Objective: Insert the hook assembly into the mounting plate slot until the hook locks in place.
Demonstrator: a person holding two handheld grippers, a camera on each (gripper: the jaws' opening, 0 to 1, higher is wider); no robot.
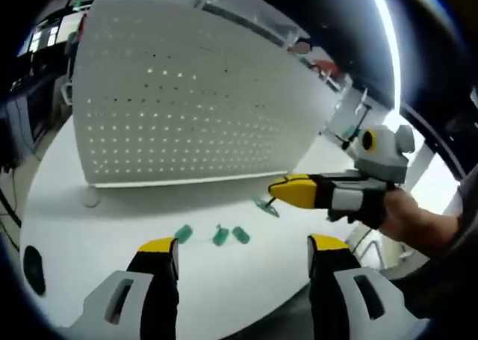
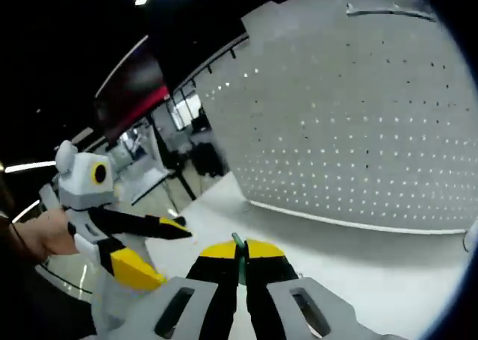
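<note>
Already the right gripper (image 2: pixel 240 254) has its fingers pinched on a green hook (image 2: pixel 239 249), the pegboard (image 2: pixel 358 131) lying ahead at upper right; the left gripper (image 1: pixel 243 252) gapes empty.

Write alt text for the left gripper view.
The right gripper reaches in from the right, shut on a green hook above a white table before a white pegboard. Three more green hooks lie near the open left gripper.
</note>
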